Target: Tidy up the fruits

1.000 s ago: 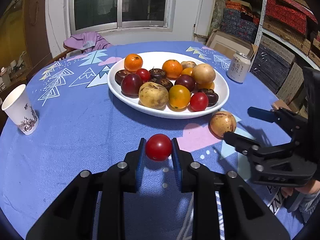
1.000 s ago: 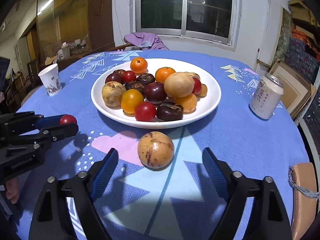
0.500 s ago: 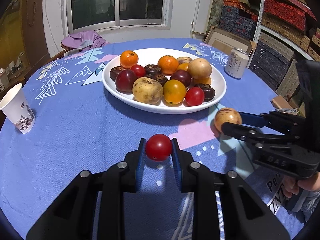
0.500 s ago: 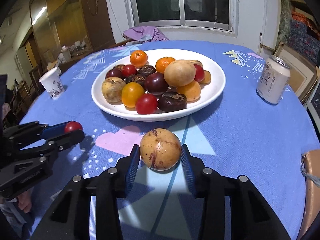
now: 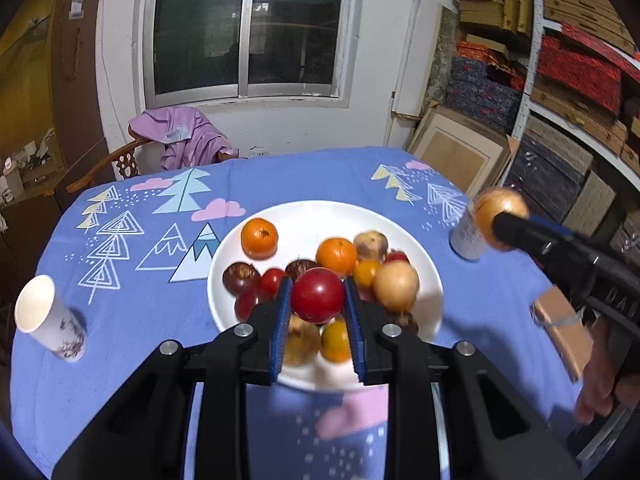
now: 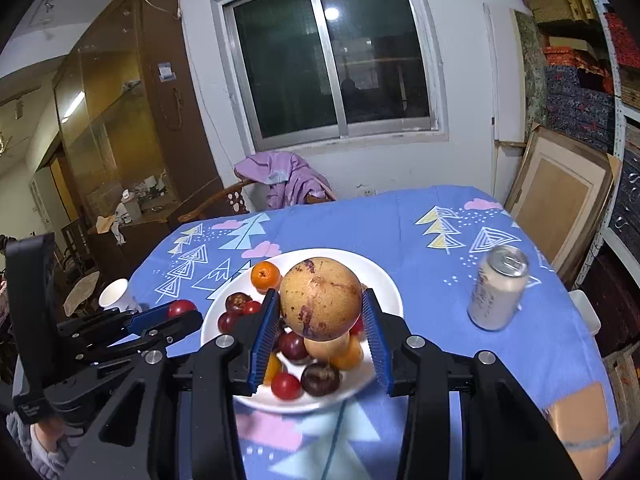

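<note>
Left wrist view: left tongs (image 5: 318,304) clamped on the red tomato (image 5: 317,295), carried off the surface, with the white plate (image 5: 430,276) of fruit right below and ahead. Right tongs (image 5: 502,220) off to the right of them, gripping the tan round fruit (image 5: 498,216) in front of the can (image 5: 464,240). Risk here: tomato is smooth and held only at its sides, so a jolt could squirt it out onto the pile and scatter fruit. Right wrist view: right tongs (image 6: 322,316) have just been closing and now pinch the tan fruit (image 6: 320,298) between the blue pads (image 6: 266,332), over the plate (image 6: 384,280). Grip sits low on a wide ball, so it may roll forward. Left tongs (image 6: 178,312) close on the left; both heading for one plate could collide. A high release would knock the stack off the rim.
</note>
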### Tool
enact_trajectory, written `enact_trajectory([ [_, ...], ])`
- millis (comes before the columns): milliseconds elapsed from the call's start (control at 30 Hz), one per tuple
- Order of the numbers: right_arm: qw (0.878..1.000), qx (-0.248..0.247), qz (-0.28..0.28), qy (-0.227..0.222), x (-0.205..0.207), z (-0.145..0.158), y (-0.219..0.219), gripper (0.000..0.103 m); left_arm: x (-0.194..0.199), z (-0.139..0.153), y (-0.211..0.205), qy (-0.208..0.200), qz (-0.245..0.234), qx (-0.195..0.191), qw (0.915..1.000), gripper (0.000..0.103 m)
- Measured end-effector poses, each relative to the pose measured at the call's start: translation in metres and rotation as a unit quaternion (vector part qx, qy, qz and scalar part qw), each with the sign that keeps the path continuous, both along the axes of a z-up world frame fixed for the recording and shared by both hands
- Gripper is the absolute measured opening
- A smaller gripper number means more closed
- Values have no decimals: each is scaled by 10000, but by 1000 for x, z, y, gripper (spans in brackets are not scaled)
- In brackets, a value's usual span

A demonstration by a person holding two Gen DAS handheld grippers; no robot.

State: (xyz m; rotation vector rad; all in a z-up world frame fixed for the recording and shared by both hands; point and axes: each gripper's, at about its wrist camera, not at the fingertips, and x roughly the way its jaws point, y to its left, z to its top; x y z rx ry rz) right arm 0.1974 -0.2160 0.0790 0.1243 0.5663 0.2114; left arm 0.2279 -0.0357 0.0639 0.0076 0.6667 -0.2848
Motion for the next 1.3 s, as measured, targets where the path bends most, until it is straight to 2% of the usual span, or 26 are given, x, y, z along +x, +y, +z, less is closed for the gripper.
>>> enact_trajectory([
  [200, 9980, -154, -59, 606, 71, -41, 12, 43, 57, -32, -6, 446, 170, 32, 9989, 25],
  [400, 9956, -299, -73, 890, 102, -68, 21, 43, 85, -60, -8, 667, 177, 29, 9976, 26],
  [467, 9950, -301, -13, 947, 105, -72, 22, 44, 89, -64, -9, 682, 132, 14, 9976, 32],
  [500, 9949, -313, 2, 959, 107, -74, 23, 50, 89, -65, -10, 673, 121, 18, 9977, 34],
  [533, 9952, -321, -11, 923, 106, -74, 23, 60, 88, -66, -10, 638, 139, 54, 9979, 35],
  [567, 9958, -331, -76, 854, 104, -72, 22, 63, 87, -66, -10, 629, 144, 57, 9979, 36],
  [600, 9963, -337, -146, 779, 101, -70, 21, 63, 86, -66, -10, 637, 140, 37, 9979, 43],
  [633, 9967, -326, -179, 722, 97, -66, 19, 63, 82, -65, -8, 633, 155, 8, 9979, 50],
  [700, 9974, -228, -173, 662, 88, -59, 15, 63, 73, -62, -5, 571, 188, -2, 9982, 56],
  [767, 9983, -113, -210, 537, 70, -50, 9, 67, 58, -55, -1, 503, 216, 23, 9985, 62],
  [800, 9987, -58, -244, 450, 57, -45, 6, 73, 48, -52, 1, 451, 245, 27, 9987, 68],
  [833, 9988, -23, -295, 381, 48, -42, 2, 78, 35, -48, 4, 361, 298, 49, 9989, 75],
  [967, 9989, 59, -445, 117, -8, -35, -5, 86, -23, -35, 12, 20, 452, 129, 9989, 83],
  [1033, 9986, 88, -516, -32, -40, -34, -8, 91, -53, -31, 15, -146, 573, 82, 9982, 95],
  [1133, 9972, 149, -676, -278, -89, -38, -11, 100, -100, -29, 16, -336, 734, 101, 9967, 99],
  [1200, 9952, 162, -835, -477, -119, -43, -11, 100, -124, -27, 15, -463, 872, 204, 9949, 99],
  [1300, 9935, -139, -933, -639, -147, -55, -5, 100, -150, -28, 13, -688, 1079, 368, 9911, 99],
])
